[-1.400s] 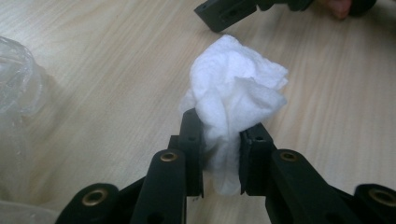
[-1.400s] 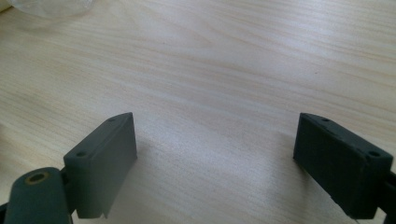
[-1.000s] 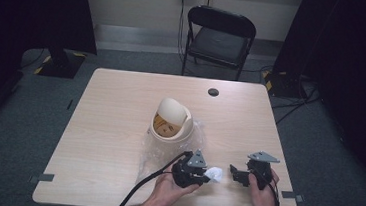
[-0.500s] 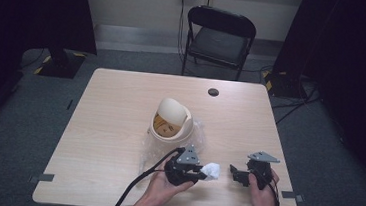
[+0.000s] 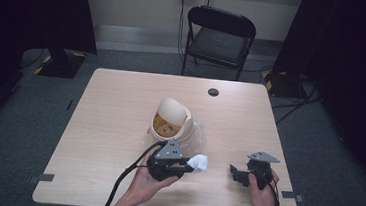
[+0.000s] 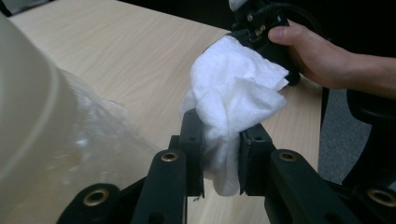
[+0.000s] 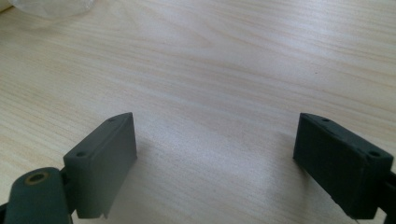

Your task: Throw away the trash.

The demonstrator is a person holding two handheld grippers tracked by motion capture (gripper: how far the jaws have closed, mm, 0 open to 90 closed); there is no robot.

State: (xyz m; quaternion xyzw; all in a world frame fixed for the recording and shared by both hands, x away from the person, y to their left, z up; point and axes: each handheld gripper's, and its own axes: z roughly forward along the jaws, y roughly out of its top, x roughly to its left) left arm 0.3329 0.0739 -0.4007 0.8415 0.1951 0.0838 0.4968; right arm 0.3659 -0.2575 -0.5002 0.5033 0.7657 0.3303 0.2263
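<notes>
High view: left gripper (image 5: 185, 167) jaws clamp a white tissue (image 5: 199, 162) just beside the cup (image 5: 171, 119); right gripper (image 5: 235, 174) jaws open, empty, over bench (image 5: 110, 111).

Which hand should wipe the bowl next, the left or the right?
Probably the left. The left gripper already pinches the white tissue and sits right beside the bowl. The right gripper is open, holds nothing, and is farther away.

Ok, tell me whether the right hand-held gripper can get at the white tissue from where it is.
Probably yes: the right hand-held gripper is open, with bare table between it and the white tissue, which the left hand-held gripper holds.
</notes>
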